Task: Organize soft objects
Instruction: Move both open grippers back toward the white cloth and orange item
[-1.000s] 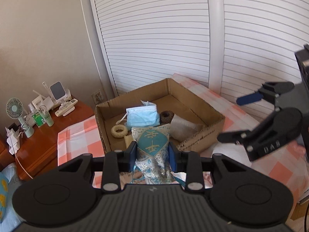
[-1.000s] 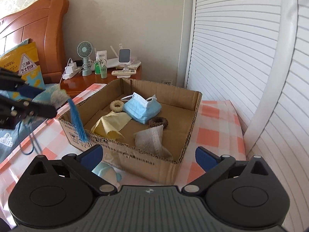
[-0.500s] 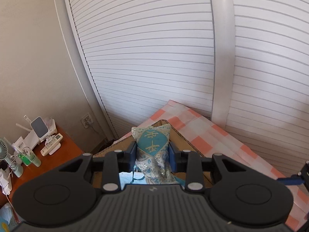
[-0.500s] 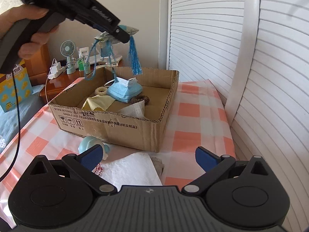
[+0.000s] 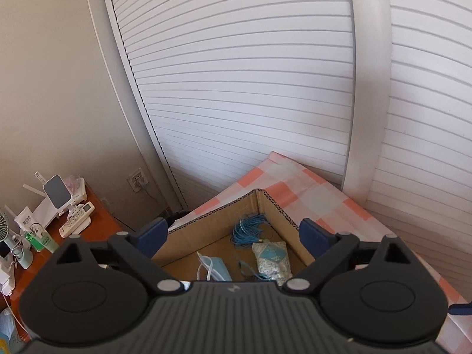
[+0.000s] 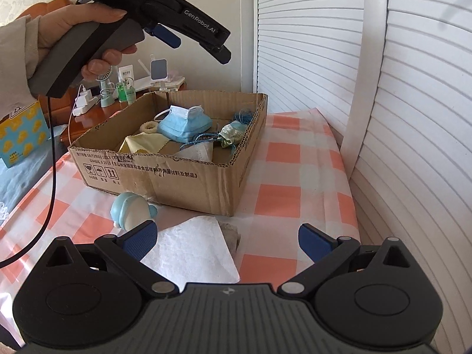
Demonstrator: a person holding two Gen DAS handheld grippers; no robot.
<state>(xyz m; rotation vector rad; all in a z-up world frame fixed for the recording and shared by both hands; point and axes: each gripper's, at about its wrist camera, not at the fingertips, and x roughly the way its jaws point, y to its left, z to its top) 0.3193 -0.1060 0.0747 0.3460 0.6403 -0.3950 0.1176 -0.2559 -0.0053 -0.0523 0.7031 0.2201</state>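
The fingers of the right gripper are spread wide and empty, low over the checked counter. Just ahead of them, at about 11 o'clock, lies a white tissue, flat and limp, with a grey cloth peeking out from under its far edge. Both look feather-light and floppy; a pinch at a raised corner or a bunched fold would likely hold better than a flat press, and the tissue could tear or slide on the glossy cover. At 10 o'clock, just beside the left finger, sits a pale blue plush toy, rounded and squashy, probably best taken across its body.

Farther off at 12 o'clock stands the cardboard box, already holding a blue face mask, a yellow cloth, a cream hair ring and an embroidered sachet with a blue tassel, lying against the right wall.

Above the box at 11 o'clock, the left gripper hangs in the person's hand, its fingers apart with nothing between them; the left wrist view shows the sachet resting on the box floor below.
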